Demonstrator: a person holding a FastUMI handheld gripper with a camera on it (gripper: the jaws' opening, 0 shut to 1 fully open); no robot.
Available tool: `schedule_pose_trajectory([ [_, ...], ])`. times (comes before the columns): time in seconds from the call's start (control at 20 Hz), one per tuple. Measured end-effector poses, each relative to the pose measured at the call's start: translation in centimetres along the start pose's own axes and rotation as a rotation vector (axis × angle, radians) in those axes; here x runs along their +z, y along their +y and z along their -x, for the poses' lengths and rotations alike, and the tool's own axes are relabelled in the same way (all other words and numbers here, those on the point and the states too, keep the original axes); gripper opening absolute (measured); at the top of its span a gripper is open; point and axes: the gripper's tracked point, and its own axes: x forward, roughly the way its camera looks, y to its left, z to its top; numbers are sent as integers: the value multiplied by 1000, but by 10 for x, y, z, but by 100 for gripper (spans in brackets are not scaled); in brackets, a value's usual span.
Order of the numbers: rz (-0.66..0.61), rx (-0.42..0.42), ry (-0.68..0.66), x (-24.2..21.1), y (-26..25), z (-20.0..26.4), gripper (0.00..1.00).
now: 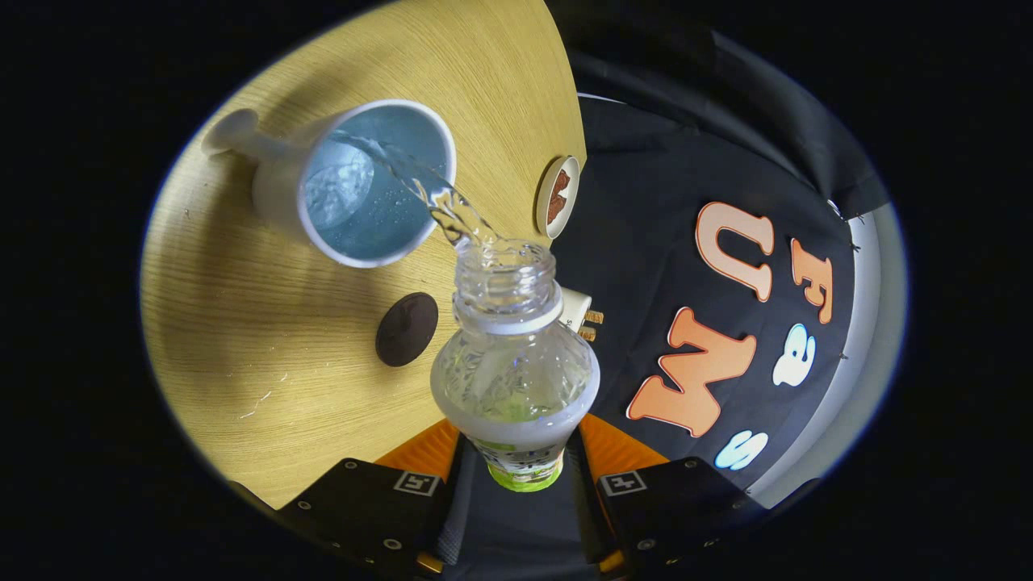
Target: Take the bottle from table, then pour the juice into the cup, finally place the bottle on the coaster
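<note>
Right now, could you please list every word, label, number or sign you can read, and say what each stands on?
No text can be read.
Label of the plastic bottle, held tilted with the gripper shut on it: too blurred.
Square tags on the gripper: patterns, no words.
White cup: plain.

- A round, light wood-grain tabletop [242,323] carries soft shadows under bright overhead light.
- Black cloth [646,242] hangs as the booth's wall just beyond the tabletop's edge.
- A pale band [867,323] shows past the cloth's far edge.
</note>
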Motion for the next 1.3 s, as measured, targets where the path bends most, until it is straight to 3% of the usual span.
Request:
schedule_pose_trajectory([
  [1.3, 79, -29, -19, 7, -13, 3, 57],
])
